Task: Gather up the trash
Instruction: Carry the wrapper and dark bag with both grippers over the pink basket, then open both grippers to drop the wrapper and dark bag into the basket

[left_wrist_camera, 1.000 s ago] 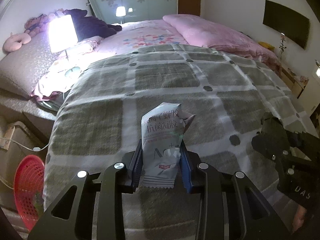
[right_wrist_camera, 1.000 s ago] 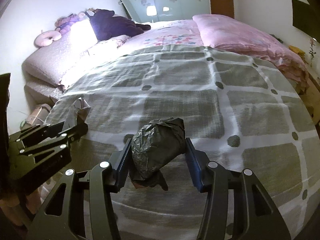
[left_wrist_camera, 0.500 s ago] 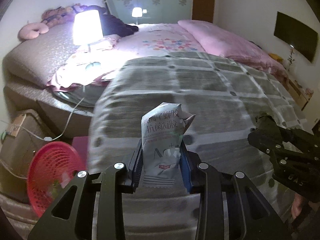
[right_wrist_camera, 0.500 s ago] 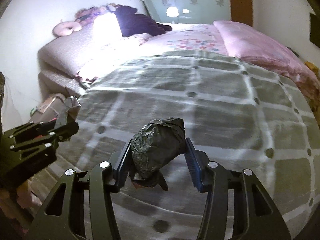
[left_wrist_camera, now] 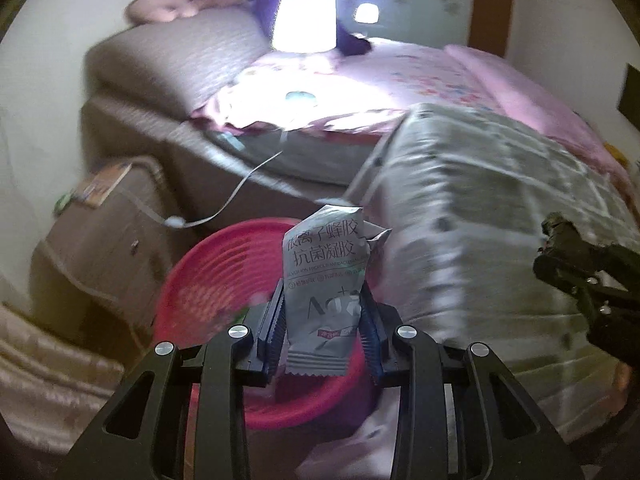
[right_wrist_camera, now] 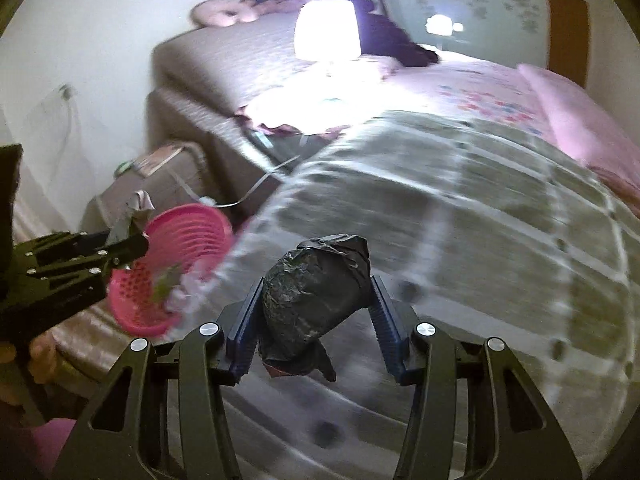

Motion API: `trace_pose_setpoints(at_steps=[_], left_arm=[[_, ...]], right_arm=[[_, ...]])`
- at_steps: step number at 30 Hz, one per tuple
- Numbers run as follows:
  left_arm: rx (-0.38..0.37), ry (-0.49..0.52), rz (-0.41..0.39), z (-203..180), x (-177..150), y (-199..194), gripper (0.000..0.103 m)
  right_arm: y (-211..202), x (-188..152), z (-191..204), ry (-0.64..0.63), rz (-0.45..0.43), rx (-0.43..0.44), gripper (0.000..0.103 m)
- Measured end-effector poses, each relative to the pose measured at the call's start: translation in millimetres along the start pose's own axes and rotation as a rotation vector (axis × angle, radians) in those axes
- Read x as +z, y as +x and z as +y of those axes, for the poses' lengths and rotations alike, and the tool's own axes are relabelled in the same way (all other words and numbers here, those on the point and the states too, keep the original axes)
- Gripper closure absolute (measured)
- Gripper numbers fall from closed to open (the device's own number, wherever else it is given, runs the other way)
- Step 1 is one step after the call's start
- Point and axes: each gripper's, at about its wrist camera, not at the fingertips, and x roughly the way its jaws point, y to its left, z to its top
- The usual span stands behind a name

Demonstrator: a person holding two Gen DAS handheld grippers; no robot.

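The left tool (left_wrist_camera: 323, 330) is clenched on a grey printed sachet (left_wrist_camera: 326, 280), held upright just above the red mesh basket (left_wrist_camera: 208, 280) beside the bed (left_wrist_camera: 500, 208). The right tool (right_wrist_camera: 316, 312) grips a crumpled black plastic wad (right_wrist_camera: 312, 292) over the checked quilt (right_wrist_camera: 460, 208), with the basket off to its left. To do this well, I'd centre each piece over the basket's mouth before letting go, sachet first.

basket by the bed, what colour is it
Pink-red plastic basket, clearest in the right wrist view.
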Motion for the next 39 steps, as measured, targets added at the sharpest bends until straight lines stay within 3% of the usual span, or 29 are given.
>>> trace_pose_setpoints(at_steps=[8,15,17,21,25,34,39], left_arm=[[0.066,-0.091,0.011,53,-13,12,0.071],[0.061,-0.151,0.030,74,-17,24,0.071],[0.054,-0.170,0.034,80,-18,26,0.070],[0.052,-0.205,0.016,89,-19,24,0.049],[0.066,-0.216,-0.013,93,-17,18,0.037],[0.143,-0.198,-0.095,92,-13,-7,0.025],[0.196,-0.155,-0.162,81,-14,-31,0.021]], right_arm=[[40,29,69,-0.112,0.047,0.109,0.054],[70,40,101,-0.151,0.098,0.151,0.053],[77,42,106,-0.151,0.109,0.164,0.048],[82,45,112,-0.137,0.113,0.194,0.035],[81,44,110,-0.114,0.112,0.193,0.028],[51,36,98,-0.075,0.027,0.155,0.013],[29,21,100,-0.076,-0.029,0.144,0.012]])
